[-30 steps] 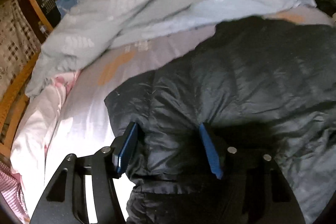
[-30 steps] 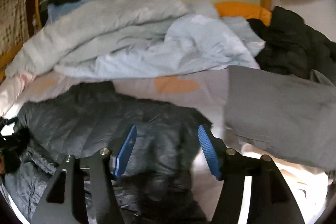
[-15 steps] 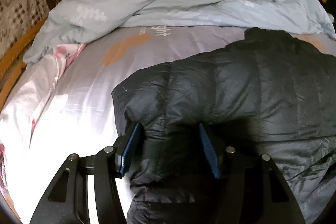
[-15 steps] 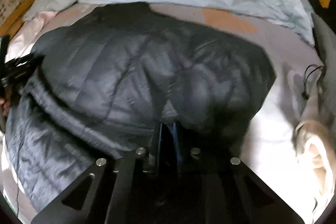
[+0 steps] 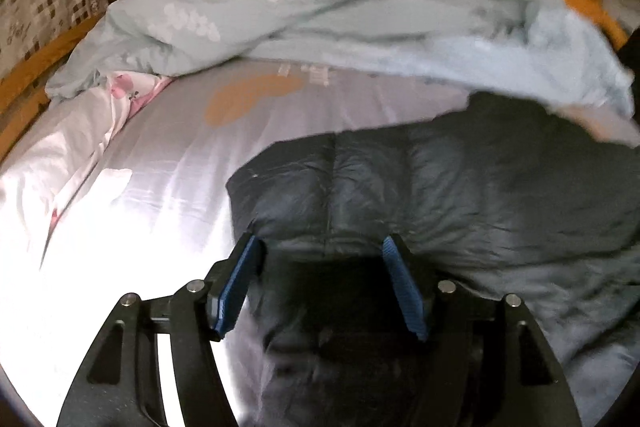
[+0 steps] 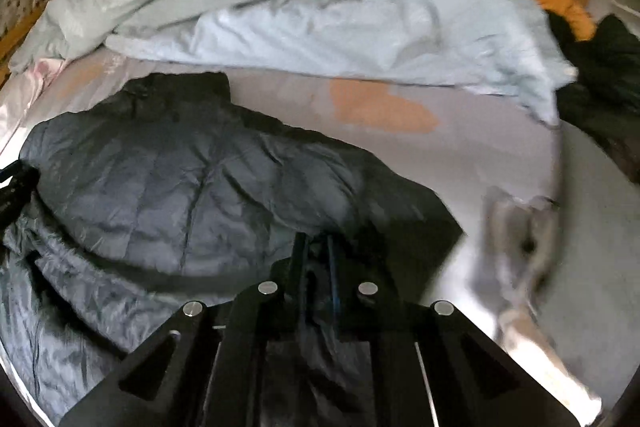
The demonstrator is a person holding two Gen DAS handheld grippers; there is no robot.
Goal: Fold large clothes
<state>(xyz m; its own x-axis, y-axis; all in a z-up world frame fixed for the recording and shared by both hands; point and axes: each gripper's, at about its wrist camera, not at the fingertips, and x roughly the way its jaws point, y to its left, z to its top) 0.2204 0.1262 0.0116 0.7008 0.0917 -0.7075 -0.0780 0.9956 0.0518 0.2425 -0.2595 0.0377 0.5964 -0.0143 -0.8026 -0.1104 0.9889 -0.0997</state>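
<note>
So one dark puffer jacket (image 6: pixel 192 187) lies mid-bed (image 5: pixel 168 163), one pale blue duvet (image 5: pixel 320 11) along the far edge. Right gripper (image 6: pixel 316 259) is clamped on jacket fabric; left gripper (image 5: pixel 320 275) is opening, jacket edge between its fingers.

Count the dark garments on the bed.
2: a dark puffer jacket lies spread in front of the grippers, and another dark garment is bunched at the far right edge. Others may be hidden under the duvet.

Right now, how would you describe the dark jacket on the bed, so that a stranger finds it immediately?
Start from the bed sheet, pale with orange patches. In front of the crumpled light blue duvet lies the jacket, spread flat. It is the only dark, shiny, quilted garment there, with stitched puffy panels.
</note>
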